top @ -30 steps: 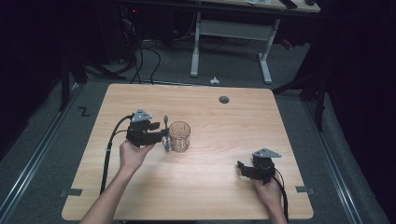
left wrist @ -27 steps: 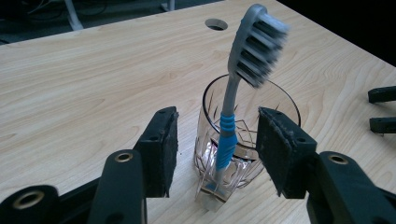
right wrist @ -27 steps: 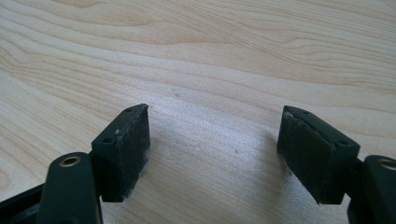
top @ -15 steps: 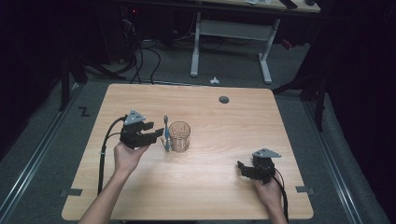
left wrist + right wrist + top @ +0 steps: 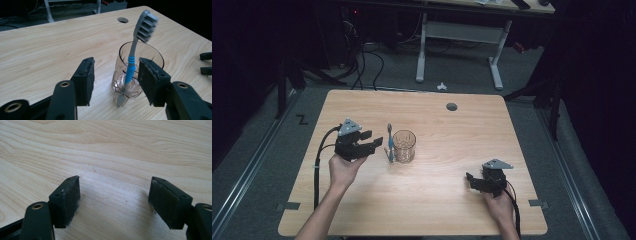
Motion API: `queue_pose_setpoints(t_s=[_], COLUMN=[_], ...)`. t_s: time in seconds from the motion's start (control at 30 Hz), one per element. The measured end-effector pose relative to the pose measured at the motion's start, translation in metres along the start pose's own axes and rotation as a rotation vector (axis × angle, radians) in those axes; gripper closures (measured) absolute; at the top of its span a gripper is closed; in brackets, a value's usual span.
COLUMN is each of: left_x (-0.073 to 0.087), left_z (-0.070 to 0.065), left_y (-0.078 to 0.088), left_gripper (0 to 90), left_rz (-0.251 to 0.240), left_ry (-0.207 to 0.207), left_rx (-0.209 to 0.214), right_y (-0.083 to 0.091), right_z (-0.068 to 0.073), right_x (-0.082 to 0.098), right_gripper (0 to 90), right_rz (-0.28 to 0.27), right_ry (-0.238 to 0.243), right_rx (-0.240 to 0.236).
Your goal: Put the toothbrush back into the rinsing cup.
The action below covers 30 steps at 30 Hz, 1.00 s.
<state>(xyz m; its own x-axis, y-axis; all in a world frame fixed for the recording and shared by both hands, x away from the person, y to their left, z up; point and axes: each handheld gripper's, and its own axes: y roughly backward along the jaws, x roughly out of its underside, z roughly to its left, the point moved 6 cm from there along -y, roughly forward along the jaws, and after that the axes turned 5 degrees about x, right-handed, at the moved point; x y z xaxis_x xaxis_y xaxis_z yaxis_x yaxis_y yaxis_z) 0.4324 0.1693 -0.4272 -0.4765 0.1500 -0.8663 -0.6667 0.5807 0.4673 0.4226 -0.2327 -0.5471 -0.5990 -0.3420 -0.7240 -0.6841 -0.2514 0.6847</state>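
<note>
Toothbrush (image 5: 131,65) stands head-up, leaning on the glass (image 5: 138,71), just ahead of the left gripper (image 5: 116,81), whose parted jaws touch nothing. Right gripper (image 5: 115,200) rests with jaws wide, empty.

The counter (image 5: 452,210) is light wood with rounded corners, and a round cable hole (image 5: 452,106) sits near its far edge, toward one o'clock. On the grey floor past that edge, at twelve o'clock, lies a small white object (image 5: 441,86), too small to identify. Behind it stands a white desk frame (image 5: 459,37). At eleven o'clock, black cables (image 5: 362,60) trail across the floor.
</note>
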Motion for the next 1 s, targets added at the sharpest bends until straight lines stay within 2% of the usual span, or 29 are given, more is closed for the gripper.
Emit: queue_pose_setpoints(t_s=[0.5,1.0], left_x=[0.0,0.007], left_z=[0.001,0.008], left_y=[0.01,0.022], left_gripper=[47.5,47.6], left_rz=[-0.014,-0.042], left_ry=[-0.007,0.023], left_rx=[-0.013,-0.031], right_y=[0.0,0.0], right_z=[0.0,0.0], right_x=[0.0,0.0], right_gripper=[25.5,25.4], right_rz=[0.0,0.002], right_ry=[0.0,-0.003], right_rx=[0.0,0.0])
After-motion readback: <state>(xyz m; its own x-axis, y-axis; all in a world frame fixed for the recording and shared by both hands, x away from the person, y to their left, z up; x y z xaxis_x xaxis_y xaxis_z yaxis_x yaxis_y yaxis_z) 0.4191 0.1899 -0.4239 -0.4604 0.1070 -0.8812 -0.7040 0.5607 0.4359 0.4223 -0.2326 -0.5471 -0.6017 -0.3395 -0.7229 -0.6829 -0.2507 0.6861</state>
